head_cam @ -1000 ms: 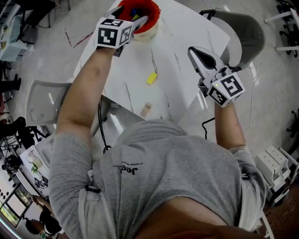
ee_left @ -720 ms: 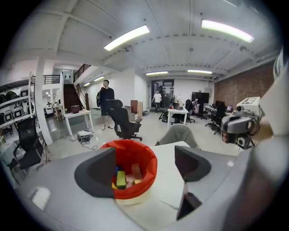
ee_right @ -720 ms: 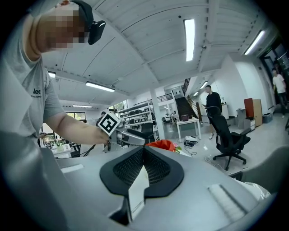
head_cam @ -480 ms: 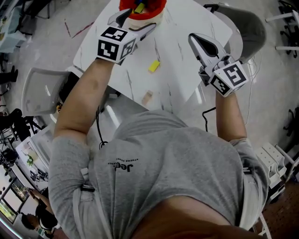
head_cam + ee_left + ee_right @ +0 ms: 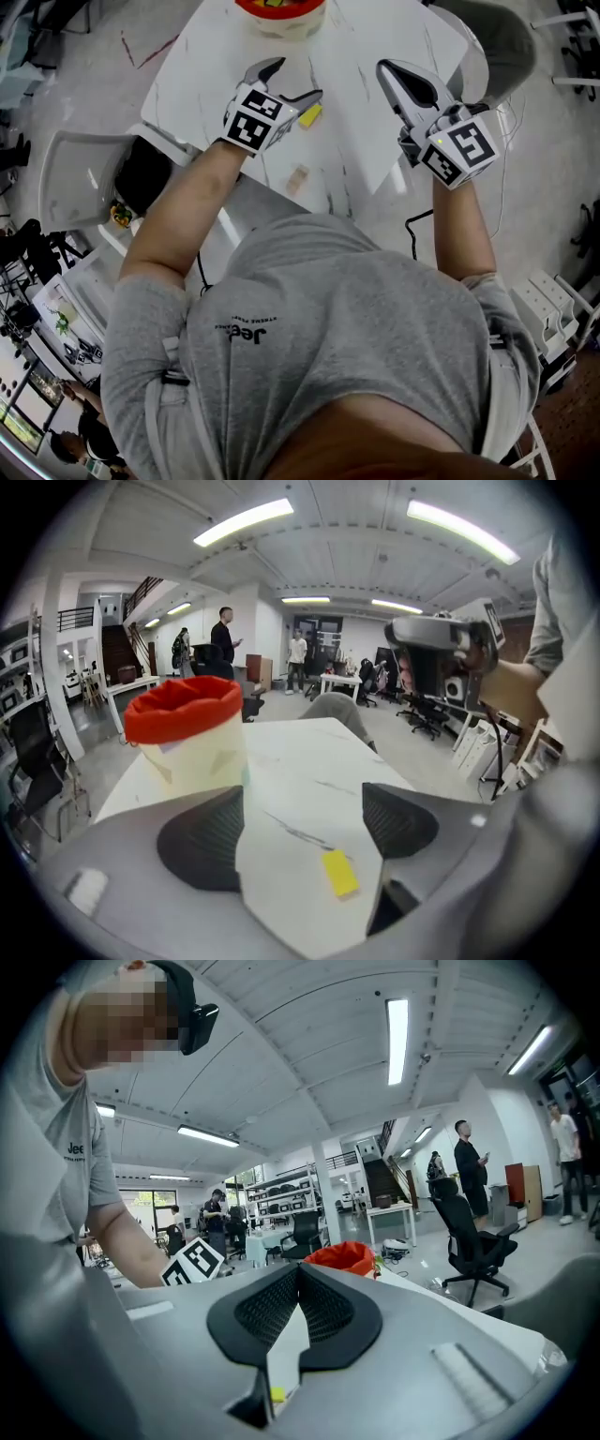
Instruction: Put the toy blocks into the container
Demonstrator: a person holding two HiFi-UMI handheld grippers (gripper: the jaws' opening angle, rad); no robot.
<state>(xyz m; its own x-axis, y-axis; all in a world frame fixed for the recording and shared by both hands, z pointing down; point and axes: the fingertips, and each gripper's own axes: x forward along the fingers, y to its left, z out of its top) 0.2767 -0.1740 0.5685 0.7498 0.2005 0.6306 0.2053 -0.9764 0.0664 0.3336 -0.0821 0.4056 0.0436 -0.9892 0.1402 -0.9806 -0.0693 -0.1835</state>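
Observation:
The container [image 5: 279, 11], cream with a red rim, stands at the far edge of the white table [image 5: 375, 141] with blocks inside. A yellow block [image 5: 310, 115] lies flat on the table, and a tan block [image 5: 298, 177] sits near the front edge. My left gripper [image 5: 293, 80] hovers open and empty just beside the yellow block. In the left gripper view that block [image 5: 339, 872] lies between the spread jaws, with the container [image 5: 187, 733] beyond. My right gripper [image 5: 386, 70] is held above the table's right side, shut on nothing.
A grey chair [image 5: 80, 183] stands left of the table and another [image 5: 492, 37] at the far right. A cable hangs off the table's right edge. In the right gripper view, people, desks and office chairs [image 5: 473, 1232] fill the room behind.
My left gripper has drawn back from above the container toward me and now sits open by the yellow block. The right gripper has barely moved.

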